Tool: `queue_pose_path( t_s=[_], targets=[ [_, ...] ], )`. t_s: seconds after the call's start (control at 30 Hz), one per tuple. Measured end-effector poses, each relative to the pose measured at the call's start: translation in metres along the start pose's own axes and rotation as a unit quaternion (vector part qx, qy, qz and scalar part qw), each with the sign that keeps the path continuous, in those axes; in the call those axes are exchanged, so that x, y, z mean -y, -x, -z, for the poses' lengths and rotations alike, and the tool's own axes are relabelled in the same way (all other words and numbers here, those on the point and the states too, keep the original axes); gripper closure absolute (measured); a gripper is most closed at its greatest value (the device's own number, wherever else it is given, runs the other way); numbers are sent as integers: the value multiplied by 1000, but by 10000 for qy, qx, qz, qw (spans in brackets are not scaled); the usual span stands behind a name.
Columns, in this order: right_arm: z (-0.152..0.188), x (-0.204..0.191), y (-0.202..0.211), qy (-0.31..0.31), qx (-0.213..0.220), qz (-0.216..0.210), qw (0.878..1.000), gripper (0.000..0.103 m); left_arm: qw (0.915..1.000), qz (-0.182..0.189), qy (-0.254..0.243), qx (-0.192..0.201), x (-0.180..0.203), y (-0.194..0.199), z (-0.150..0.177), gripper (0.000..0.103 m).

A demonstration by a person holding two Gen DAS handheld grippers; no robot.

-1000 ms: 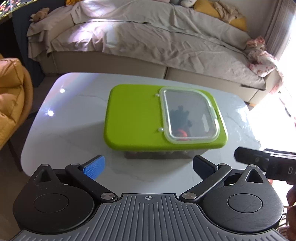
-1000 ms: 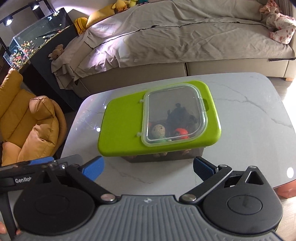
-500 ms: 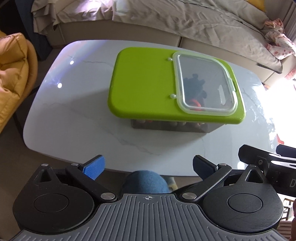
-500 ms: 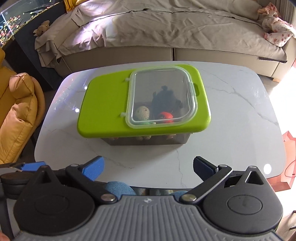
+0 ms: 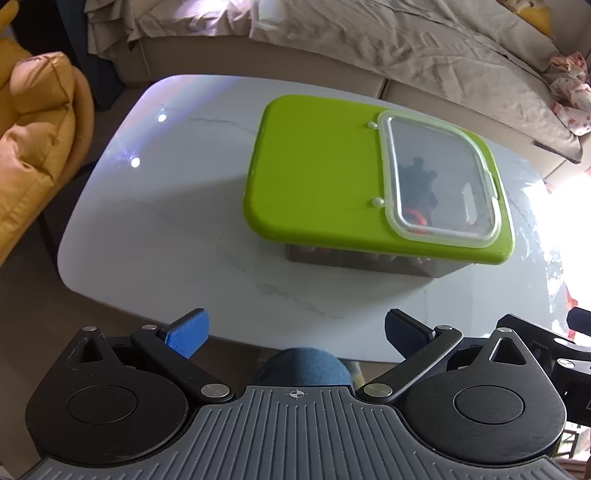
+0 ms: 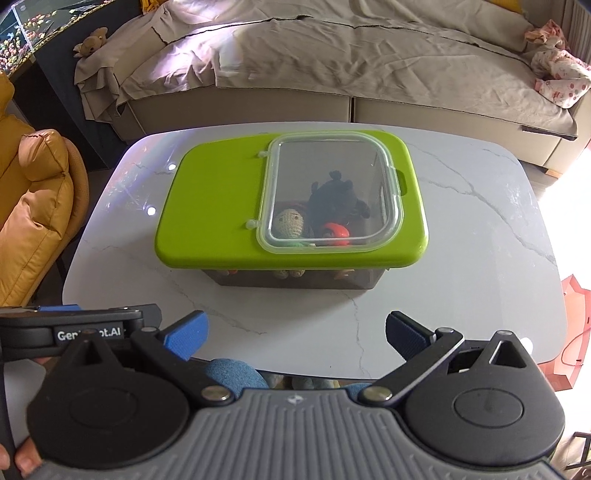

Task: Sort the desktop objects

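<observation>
A grey storage box with a green lid (image 5: 317,173) (image 6: 218,206) stands on the white marble table (image 5: 166,221) (image 6: 461,258). Its clear hatch (image 5: 439,184) (image 6: 332,195) is closed. Through the hatch I see a dark plush toy (image 6: 336,195), a beige crochet doll (image 6: 289,223) and a red toy (image 6: 335,232). My left gripper (image 5: 295,332) is open and empty, held back over the table's near edge. My right gripper (image 6: 295,334) is open and empty, also back at the near edge. The left gripper's body shows in the right wrist view (image 6: 74,328).
A covered sofa (image 6: 351,66) runs behind the table. A yellow leather armchair (image 5: 33,129) (image 6: 33,206) stands to the left. A fish tank (image 6: 33,26) is at the far left. The person's blue-clad knee (image 5: 306,365) is below the table edge.
Both grippers have pulled back and up from the box, so more of the table shows. They stay open. The box has not moved.
</observation>
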State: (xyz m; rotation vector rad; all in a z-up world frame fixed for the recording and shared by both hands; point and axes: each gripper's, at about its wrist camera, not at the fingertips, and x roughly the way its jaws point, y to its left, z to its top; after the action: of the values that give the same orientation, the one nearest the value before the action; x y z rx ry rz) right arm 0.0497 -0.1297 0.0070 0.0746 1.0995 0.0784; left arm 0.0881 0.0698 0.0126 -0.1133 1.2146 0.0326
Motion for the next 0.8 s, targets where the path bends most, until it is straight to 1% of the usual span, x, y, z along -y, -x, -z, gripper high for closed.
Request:
queue_pose_path(
  t_s=[0.27,0.4,0.47,0.67,0.8],
  targets=[
    [-1,4,-11,-63,-182,12,9998,0,9999,-64,-145,-55,5,1,2,0],
    [0,3,-15,-104,-264,18,9996,0,9998,-15,-151,-129,8,1,0,0],
    [-1,4,-13,-102,-235,37,9997,0,9998,-12,-181,-86,6,3,-3,0],
    [-7,8,-7,-143,-71,39,9999,0,9991,-100,-337,224,17,15,-16,0],
    [-11,14,-6,-208,-7,62,9998,0,9990,-183,-270,306,22,12,-23,0]
  ],
)
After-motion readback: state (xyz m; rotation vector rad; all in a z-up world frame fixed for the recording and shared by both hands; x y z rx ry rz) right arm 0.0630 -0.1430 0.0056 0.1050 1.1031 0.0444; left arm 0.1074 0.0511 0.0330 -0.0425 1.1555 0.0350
